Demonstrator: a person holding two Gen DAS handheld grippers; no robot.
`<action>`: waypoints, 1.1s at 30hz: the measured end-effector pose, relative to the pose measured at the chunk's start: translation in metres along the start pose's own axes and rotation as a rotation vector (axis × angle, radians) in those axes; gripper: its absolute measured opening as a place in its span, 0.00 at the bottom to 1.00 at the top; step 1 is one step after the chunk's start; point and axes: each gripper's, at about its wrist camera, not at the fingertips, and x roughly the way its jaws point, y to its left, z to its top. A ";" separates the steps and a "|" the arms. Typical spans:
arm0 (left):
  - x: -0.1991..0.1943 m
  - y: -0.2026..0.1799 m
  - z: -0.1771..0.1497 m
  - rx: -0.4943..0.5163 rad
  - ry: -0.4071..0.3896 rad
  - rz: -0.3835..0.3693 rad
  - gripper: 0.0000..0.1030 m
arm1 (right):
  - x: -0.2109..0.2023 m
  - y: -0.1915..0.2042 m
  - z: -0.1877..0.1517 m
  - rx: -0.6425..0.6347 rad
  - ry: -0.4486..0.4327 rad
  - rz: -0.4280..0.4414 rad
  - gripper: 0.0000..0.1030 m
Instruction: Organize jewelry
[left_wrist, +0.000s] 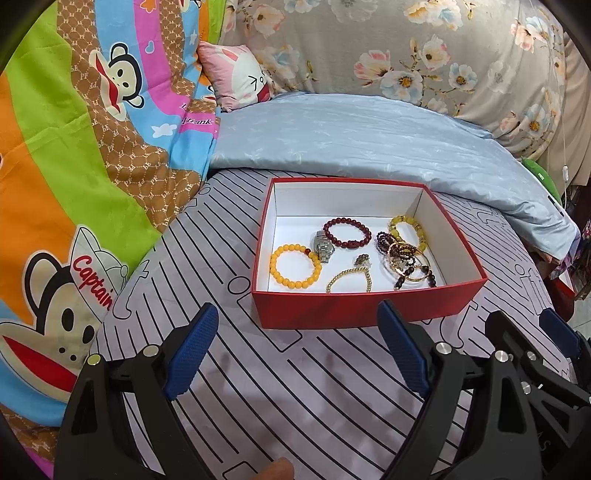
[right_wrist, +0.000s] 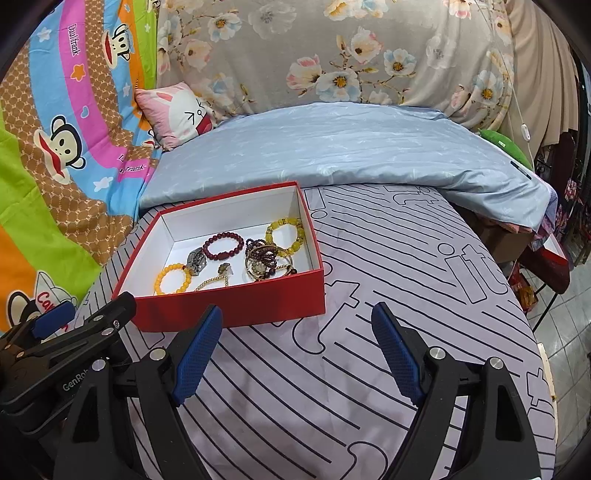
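A red box (left_wrist: 369, 306) with a white inside sits on the striped bed sheet; it also shows in the right wrist view (right_wrist: 236, 302). In it lie an orange bead bracelet (left_wrist: 295, 266), a silver watch (left_wrist: 324, 246), a dark red bead bracelet (left_wrist: 347, 232), a yellow bracelet (left_wrist: 406, 230), a gold chain (left_wrist: 349, 278) and a tangle of dark beads and bangles (left_wrist: 406, 262). My left gripper (left_wrist: 295, 350) is open and empty, just in front of the box. My right gripper (right_wrist: 297, 358) is open and empty, to the right of the box's front.
A folded blue quilt (left_wrist: 369, 140) lies behind the box. A cartoon monkey blanket (left_wrist: 74, 147) rises on the left, with a pink pillow (left_wrist: 236, 74) and floral bedding (left_wrist: 406, 48) behind. The bed's edge drops to a tiled floor (right_wrist: 565, 314) on the right.
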 end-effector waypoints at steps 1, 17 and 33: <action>0.000 0.000 0.000 0.001 -0.001 0.002 0.81 | -0.001 0.000 0.000 0.000 0.000 0.000 0.77; 0.002 -0.003 0.000 0.038 -0.012 0.034 0.81 | 0.000 0.000 -0.003 -0.009 0.002 -0.009 0.77; 0.008 -0.004 0.000 0.031 0.002 0.054 0.81 | 0.007 0.004 -0.003 -0.035 0.003 -0.037 0.77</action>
